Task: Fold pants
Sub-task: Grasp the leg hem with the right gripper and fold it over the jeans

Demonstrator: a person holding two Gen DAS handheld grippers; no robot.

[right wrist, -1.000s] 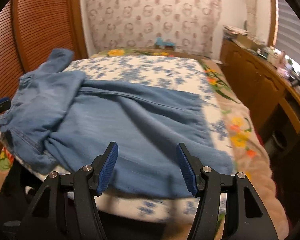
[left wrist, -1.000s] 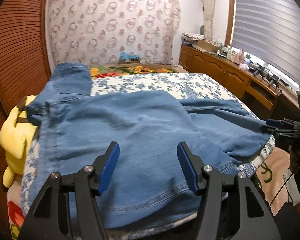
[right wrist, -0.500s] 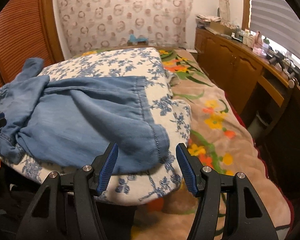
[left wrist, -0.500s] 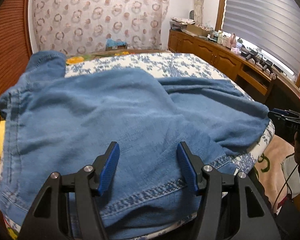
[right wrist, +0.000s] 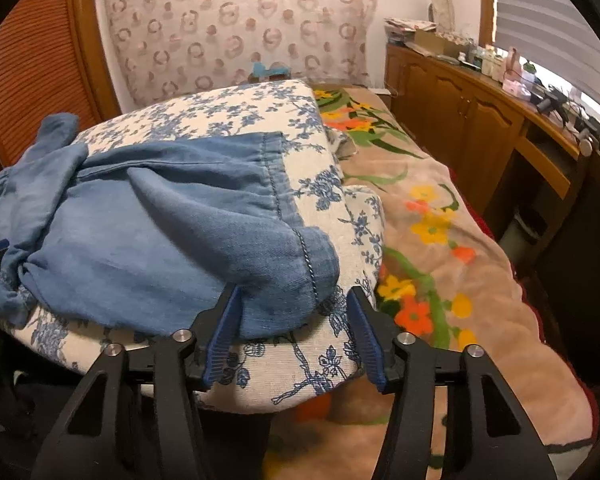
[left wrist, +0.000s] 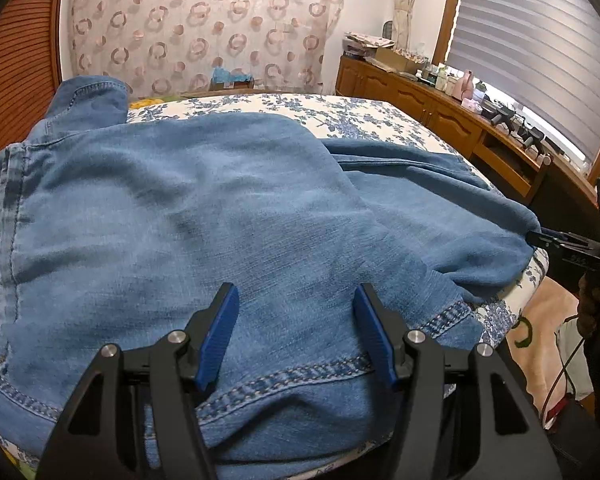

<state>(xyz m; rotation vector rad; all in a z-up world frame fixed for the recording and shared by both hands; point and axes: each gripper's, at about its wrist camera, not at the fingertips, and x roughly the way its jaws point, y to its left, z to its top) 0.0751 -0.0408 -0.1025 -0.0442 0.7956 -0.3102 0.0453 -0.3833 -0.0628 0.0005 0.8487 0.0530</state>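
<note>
Blue denim pants [left wrist: 204, 208] lie spread over a blue-flowered white cushion [left wrist: 364, 120]. My left gripper [left wrist: 295, 292] hovers open just above the stitched edge nearest me, with cloth below it and nothing between the pads. The far leg runs right to my right gripper [left wrist: 556, 240]. In the right wrist view the leg's hem corner [right wrist: 300, 264] is curled over at the cushion's [right wrist: 260, 104] near edge. My right gripper [right wrist: 293, 296] has that corner between its jaws, which are closing. The left pad is by the cloth and the right pad stands apart from it.
The cushion rests on a bed with a peach flowered blanket [right wrist: 440, 240]. Wooden cabinets [right wrist: 480, 120] with clutter on top run along the right under a window blind. A slatted wooden door [right wrist: 32, 72] stands at the left and a patterned curtain [left wrist: 204, 28] at the back.
My left gripper sank closer to the pants' near edge. My right gripper swung right along the leg to its hem corner, and its jaws narrowed a little.
</note>
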